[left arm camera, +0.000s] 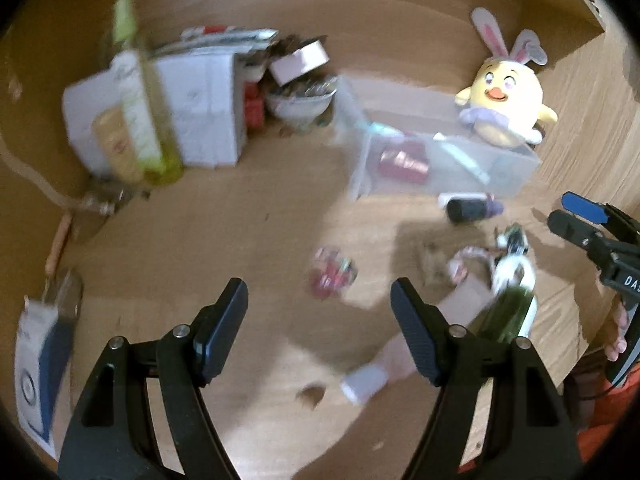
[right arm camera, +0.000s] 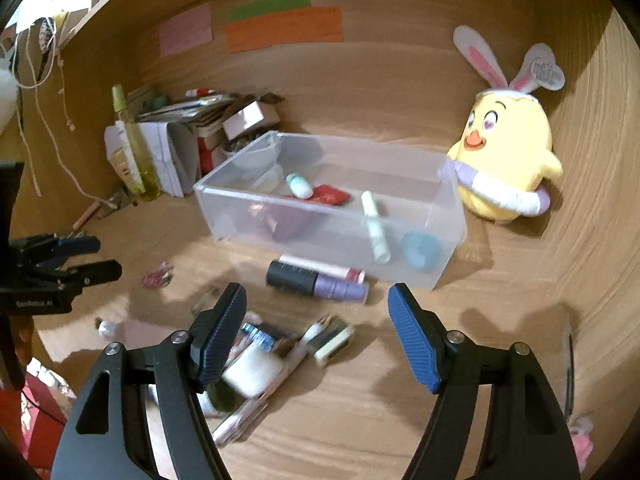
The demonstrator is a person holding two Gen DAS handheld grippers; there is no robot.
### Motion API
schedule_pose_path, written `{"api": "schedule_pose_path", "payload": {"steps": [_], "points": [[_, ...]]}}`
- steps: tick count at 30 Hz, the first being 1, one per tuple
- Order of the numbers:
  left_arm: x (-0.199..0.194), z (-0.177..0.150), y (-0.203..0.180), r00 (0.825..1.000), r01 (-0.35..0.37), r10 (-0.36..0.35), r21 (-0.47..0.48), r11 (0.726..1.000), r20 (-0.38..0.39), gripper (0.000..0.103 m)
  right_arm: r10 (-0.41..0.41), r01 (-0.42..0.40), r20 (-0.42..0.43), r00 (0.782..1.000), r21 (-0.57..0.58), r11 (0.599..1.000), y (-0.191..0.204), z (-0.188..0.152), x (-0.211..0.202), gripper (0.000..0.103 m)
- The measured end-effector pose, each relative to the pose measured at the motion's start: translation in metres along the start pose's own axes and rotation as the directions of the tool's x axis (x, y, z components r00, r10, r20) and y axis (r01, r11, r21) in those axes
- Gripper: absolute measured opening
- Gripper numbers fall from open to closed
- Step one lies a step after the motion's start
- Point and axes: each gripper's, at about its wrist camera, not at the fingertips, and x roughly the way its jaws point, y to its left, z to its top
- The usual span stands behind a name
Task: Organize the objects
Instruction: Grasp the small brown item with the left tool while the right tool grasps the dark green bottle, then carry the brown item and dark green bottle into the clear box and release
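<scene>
A clear plastic bin [right arm camera: 448, 236] stands on the wooden desk; it holds a red card [right arm camera: 330, 195], a white tube [right arm camera: 376, 228], a small teal-capped bottle [right arm camera: 299, 185] and a blue ring [right arm camera: 421, 249]. The bin also shows in the left wrist view [left arm camera: 516, 168]. A black-and-purple tube [right arm camera: 316, 282] lies just in front of the bin. Several small cosmetics [right arm camera: 332, 338] lie scattered nearer. My right gripper [right arm camera: 316, 340] is open and empty above them. My left gripper [left arm camera: 320, 332] is open and empty above bare desk, near a pink wrapper [left arm camera: 332, 272].
A yellow chick plush with bunny ears [right arm camera: 506, 160] leans at the bin's right end. A yellow-green bottle [right arm camera: 138, 160], white boxes [right arm camera: 168, 152] and clutter stand at the back left. Coloured notes [right arm camera: 284, 26] hang on the back wall. A dark green bottle [left arm camera: 504, 312] lies near the left gripper.
</scene>
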Motion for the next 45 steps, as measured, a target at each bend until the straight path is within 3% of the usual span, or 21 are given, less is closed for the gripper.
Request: {"api": "schedule_pose_path", "payload": {"steps": [7,10,21,30,38,45], "points": [[-0.008,-0.038,0.02,1.0,-0.002,0.001,-0.069,0.998,-0.014,0.072,0.066,-0.065,-0.019,0.998,0.038,0.997,0.013,-0.019,-0.008,0.07],[-0.011,-0.049,0.017,1.0,-0.003,0.002,-0.061,0.998,-0.016,0.061,0.102,-0.101,-0.028,0.994,0.043,0.994,0.023,-0.026,-0.011,0.07],[-0.003,-0.062,0.012,1.0,0.005,-0.005,-0.012,1.0,-0.005,0.042,0.137,-0.138,-0.073,0.988,-0.004,0.99,0.058,-0.05,-0.011,0.07],[-0.002,-0.066,0.006,0.999,0.018,-0.019,0.026,1.0,0.031,0.013,0.147,-0.147,-0.11,0.983,0.01,0.989,0.062,-0.059,0.001,0.069],[-0.002,-0.066,0.004,0.999,0.027,-0.027,0.009,1.0,0.038,0.013,0.17,-0.169,-0.135,0.976,0.016,0.985,0.063,-0.06,0.015,0.056],[-0.002,-0.064,0.007,0.999,0.033,-0.032,-0.016,0.999,0.035,0.013,0.176,-0.176,-0.109,0.978,0.01,0.984,0.064,-0.059,0.013,0.055]]}}
